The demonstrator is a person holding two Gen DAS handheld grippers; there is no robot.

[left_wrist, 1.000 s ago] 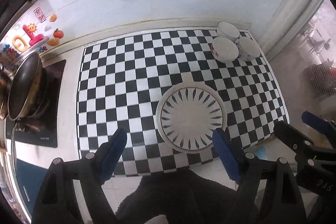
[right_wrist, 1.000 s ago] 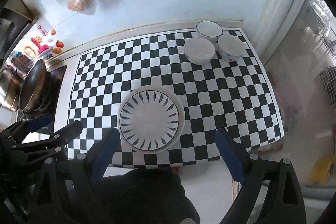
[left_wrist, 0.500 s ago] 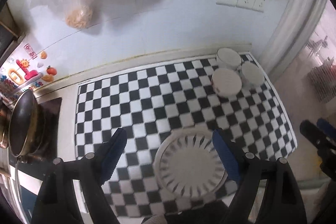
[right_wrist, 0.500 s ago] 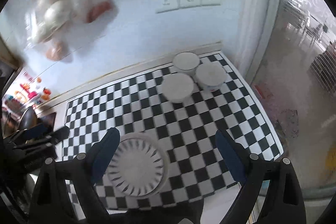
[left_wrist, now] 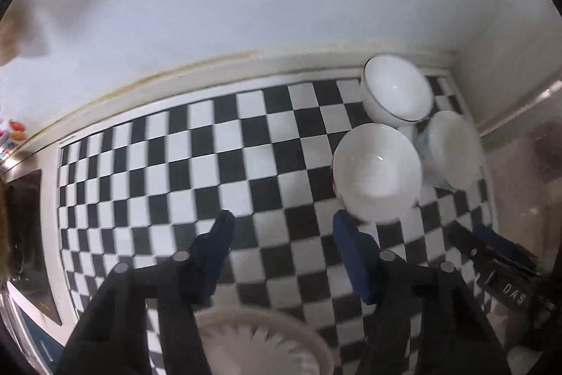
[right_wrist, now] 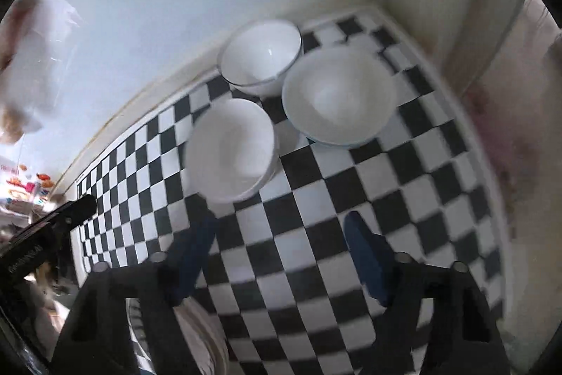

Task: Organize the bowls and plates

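Two wrist cameras look steeply down, close over one worktop.
The left view faces the checkered mat [left_wrist: 196, 164] with three bowls [left_wrist: 377, 174] at right; the right view centres those bowls [right_wrist: 232, 150]. Both share mat, bowls and wall [right_wrist: 140, 6].

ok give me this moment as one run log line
stage: approaching bowls | left claw: open, closing, empty | right claw: open, closing, empty | three bowls clustered at back corner of checkered mat | plate near edge

A: Left hand-held gripper [left_wrist: 281, 227] jaws just narrowing, nothing between them, over the checkered table [left_wrist: 175, 164].
B: Three white bowls [left_wrist: 377, 173] cluster far right; the plate [left_wrist: 260, 343] sits at the bottom edge.
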